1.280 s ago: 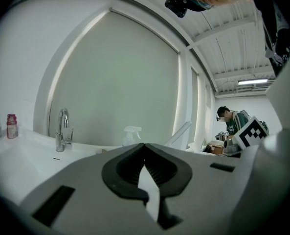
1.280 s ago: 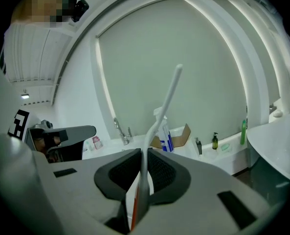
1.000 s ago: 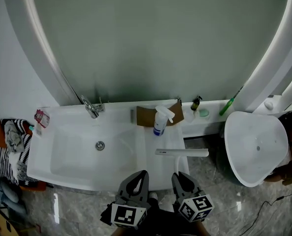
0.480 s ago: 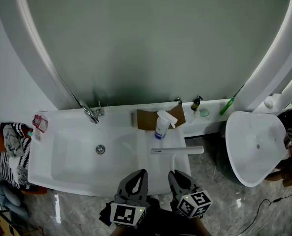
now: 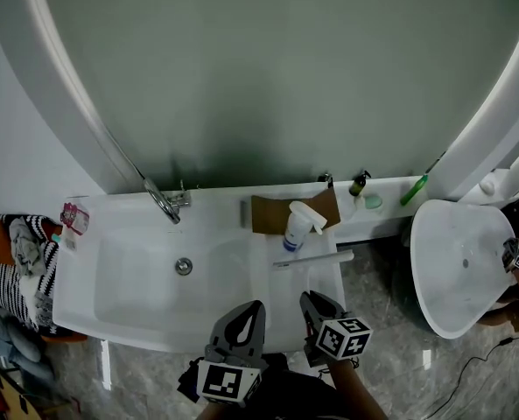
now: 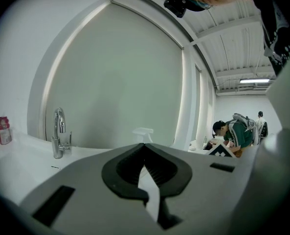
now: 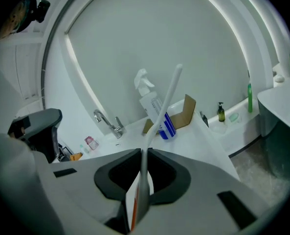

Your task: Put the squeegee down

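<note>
Right tool [image 5: 312,299] clamps squeegee [image 5: 316,259]: handle pointing forward, blade crosswise.

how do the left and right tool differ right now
The right tool is shut on the squeegee; the left tool is shut on nothing. In the head view, the right tool's marker cube sits tilted, while the left tool's faces the camera squarely. Both are grey and held at the sink's front edge.

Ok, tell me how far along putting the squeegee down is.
Done: nothing yet. In hand: the right gripper is shut on the squeegee, blade over the counter by the spray bottle. To do: lay it down, open the jaws. The left gripper is shut, empty.
</note>
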Demonstrator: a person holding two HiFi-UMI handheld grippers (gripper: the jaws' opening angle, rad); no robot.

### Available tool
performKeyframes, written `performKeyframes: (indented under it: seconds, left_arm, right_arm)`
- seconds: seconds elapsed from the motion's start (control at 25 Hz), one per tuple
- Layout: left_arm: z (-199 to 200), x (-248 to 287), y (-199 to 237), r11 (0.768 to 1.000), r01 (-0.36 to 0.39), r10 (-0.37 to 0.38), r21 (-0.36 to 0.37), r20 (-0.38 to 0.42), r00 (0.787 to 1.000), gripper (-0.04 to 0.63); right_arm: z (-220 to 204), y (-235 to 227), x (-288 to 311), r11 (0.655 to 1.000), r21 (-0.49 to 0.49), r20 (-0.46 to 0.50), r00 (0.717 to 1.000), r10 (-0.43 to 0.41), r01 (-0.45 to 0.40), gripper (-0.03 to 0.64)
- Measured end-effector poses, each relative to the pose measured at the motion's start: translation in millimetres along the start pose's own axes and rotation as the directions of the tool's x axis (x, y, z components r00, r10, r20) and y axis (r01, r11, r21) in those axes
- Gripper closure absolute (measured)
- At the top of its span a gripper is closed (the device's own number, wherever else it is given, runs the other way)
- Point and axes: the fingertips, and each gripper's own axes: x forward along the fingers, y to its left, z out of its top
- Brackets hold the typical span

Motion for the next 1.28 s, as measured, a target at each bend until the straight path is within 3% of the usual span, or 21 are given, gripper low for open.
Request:
performKeyframes:
  seconds: [0.2, 0.32, 0.92, 1.28]
  left_arm:
    - [-4, 8, 1, 1.0, 0.005, -0.005, 0.004, -0.033, 0.999, 0.591]
    - [2, 15, -1, 1.0, 0.014, -0.014, -0.012, 0.002, 1.0, 0.591]
    - [2, 29, -3, 1.0, 0.017, -0.017, -0.014, 0.007, 1.0, 0.591]
    - [2, 29, 3, 1.0, 0.001, -0.001, -0.024, 0.005, 1.0, 0.591]
  right_arm:
    - [-4, -21, 20, 0.994, 0.109, -0.026, 1.0, -0.001, 0.003, 0.561]
    - [-6, -30, 28, 0.991, 0.131, -0.04, 0.999, -0.012, 0.017, 0.561]
    - [-18, -64, 46, 0.992, 0.093, -0.102, 0.992, -0.079, 0.089, 0.561]
    - [-24, -71, 52, 0.987, 0.14, -0.105, 0.992, -0.069, 0.084, 0.56]
